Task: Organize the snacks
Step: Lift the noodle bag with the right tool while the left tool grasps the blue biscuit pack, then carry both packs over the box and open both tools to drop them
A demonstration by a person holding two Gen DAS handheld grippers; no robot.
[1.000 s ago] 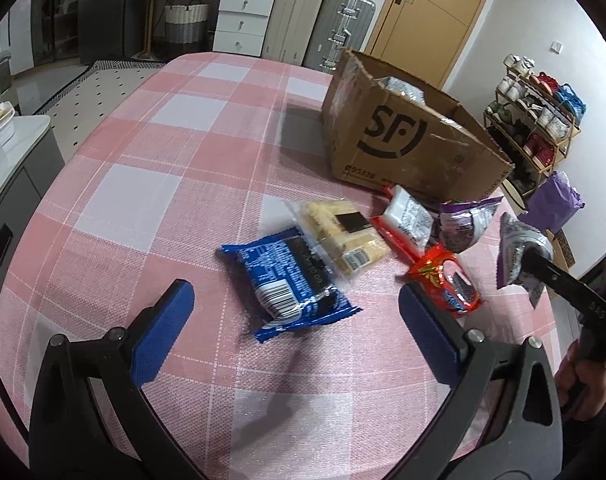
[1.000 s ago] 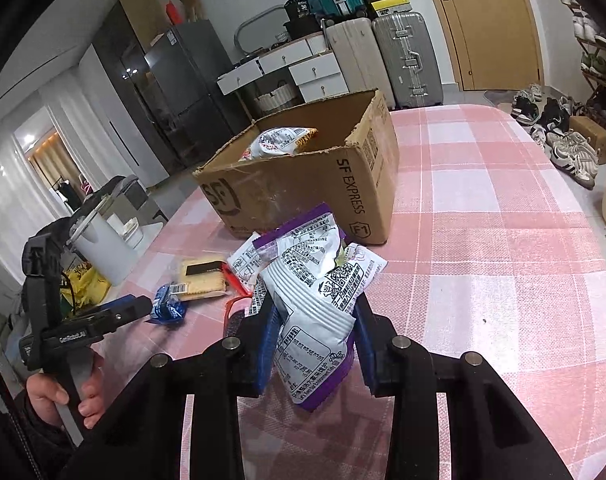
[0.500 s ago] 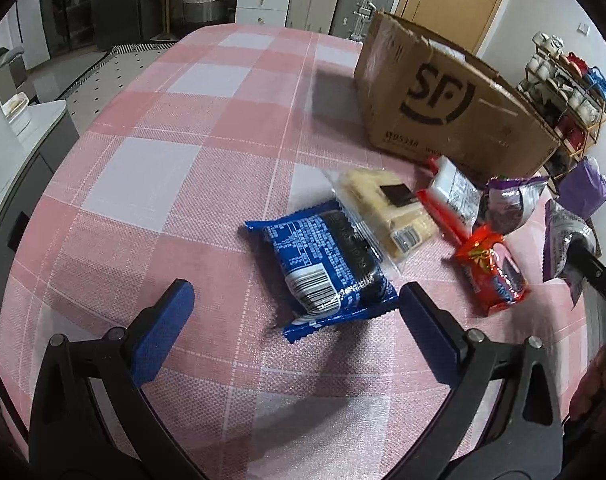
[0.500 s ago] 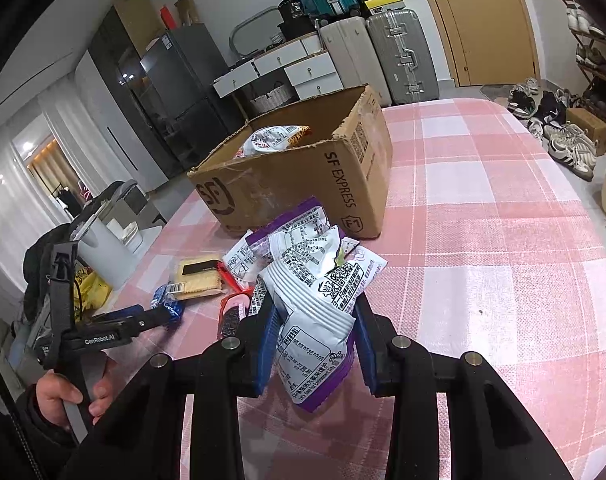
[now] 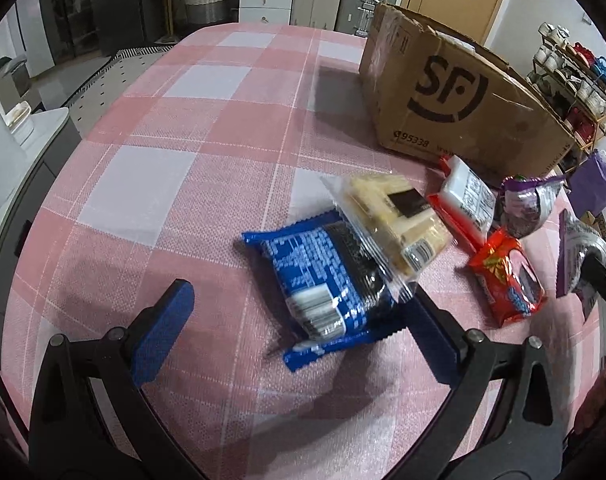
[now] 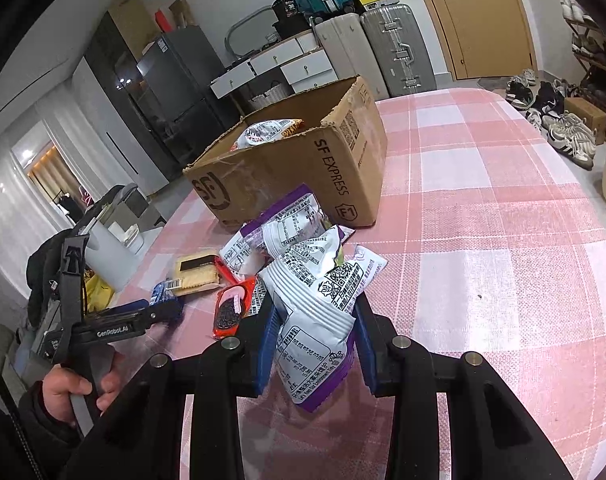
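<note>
My left gripper [image 5: 299, 324] is open, its blue pads either side of a blue cookie pack [image 5: 323, 284] on the pink checked table. A clear pack of yellow crackers [image 5: 387, 220] overlaps it. Beside lie a red-and-white pack [image 5: 467, 200], a red pack [image 5: 507, 276] and a purple bag [image 5: 527, 208]. My right gripper [image 6: 315, 344] is shut on a white-and-purple snack bag [image 6: 315, 312], held above the table near the SF cardboard box [image 6: 299, 176], which has a snack bag [image 6: 267, 132] inside. The box also shows in the left wrist view [image 5: 451, 96].
The table [image 6: 483, 220] stretches right of the box. Suitcases [image 6: 395, 48], white drawers [image 6: 287, 64] and a door stand behind. A shoe rack [image 5: 575, 76] is at the far right. A white counter [image 5: 19, 140] edges the table's left side.
My left gripper has moved forward and down, closing in on the blue cookie pack. My right gripper still holds its bag, little moved.
</note>
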